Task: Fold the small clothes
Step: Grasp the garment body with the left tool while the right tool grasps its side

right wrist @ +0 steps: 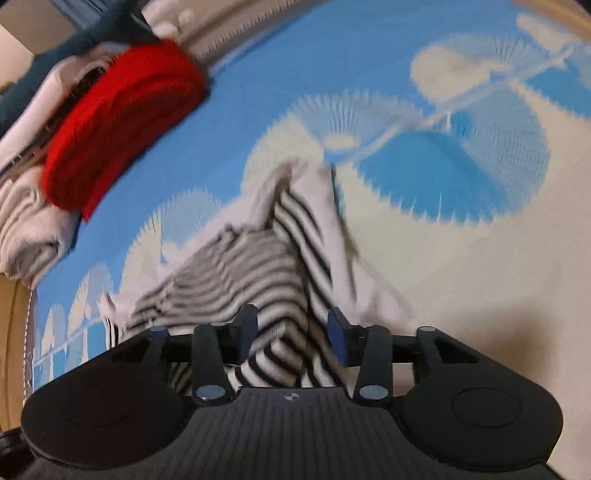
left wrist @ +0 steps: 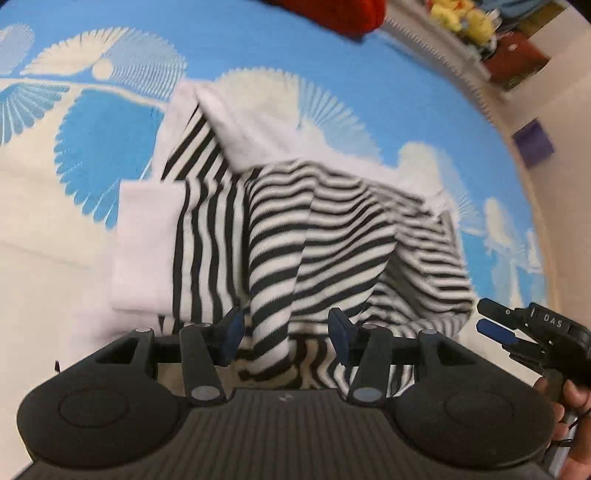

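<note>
A small black-and-white striped garment (left wrist: 295, 221) with white sleeves and collar lies partly folded on a blue and white patterned bedspread (left wrist: 258, 44). My left gripper (left wrist: 286, 332) is open over its near edge, with a striped fold of cloth hanging between the fingers. My right gripper (right wrist: 291, 332) is open too, with the striped garment (right wrist: 258, 273) passing between its fingers. The right gripper also shows at the right edge of the left wrist view (left wrist: 495, 321), beside the garment's right corner.
A red folded cloth (right wrist: 122, 122) sits on a stack of folded clothes (right wrist: 29, 229) at the bedspread's far edge. A shelf with yellow items (left wrist: 465, 18) and a purple box (left wrist: 533, 144) stand beyond the bed.
</note>
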Tool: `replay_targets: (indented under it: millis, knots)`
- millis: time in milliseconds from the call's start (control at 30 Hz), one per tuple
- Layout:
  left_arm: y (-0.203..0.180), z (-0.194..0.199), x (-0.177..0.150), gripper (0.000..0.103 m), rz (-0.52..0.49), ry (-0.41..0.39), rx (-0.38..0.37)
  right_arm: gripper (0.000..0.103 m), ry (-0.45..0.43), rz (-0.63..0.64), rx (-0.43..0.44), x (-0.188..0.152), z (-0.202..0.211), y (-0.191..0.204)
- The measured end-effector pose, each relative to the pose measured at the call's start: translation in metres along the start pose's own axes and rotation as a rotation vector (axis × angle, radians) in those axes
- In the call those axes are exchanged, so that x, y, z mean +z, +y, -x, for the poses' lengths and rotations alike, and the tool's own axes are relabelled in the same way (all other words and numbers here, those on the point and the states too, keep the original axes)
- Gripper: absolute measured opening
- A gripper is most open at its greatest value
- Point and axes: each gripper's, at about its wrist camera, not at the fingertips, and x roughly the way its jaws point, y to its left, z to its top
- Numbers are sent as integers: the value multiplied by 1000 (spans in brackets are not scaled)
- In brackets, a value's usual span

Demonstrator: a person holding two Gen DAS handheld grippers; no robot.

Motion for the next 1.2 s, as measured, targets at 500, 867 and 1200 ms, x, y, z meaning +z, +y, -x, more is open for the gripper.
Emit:
replay_targets:
  millis: [500, 867, 1200]
  knots:
    - [40, 82, -7, 4, 87, -454, -148, 1, -290, 34, 240, 9, 38, 36]
    - [91, 18, -21, 50, 248, 6, 12, 7, 176, -64, -86, -29, -35, 0]
    - [69, 23, -19, 2, 121, -17, 16, 27, 121, -12, -68, -16, -28, 1]
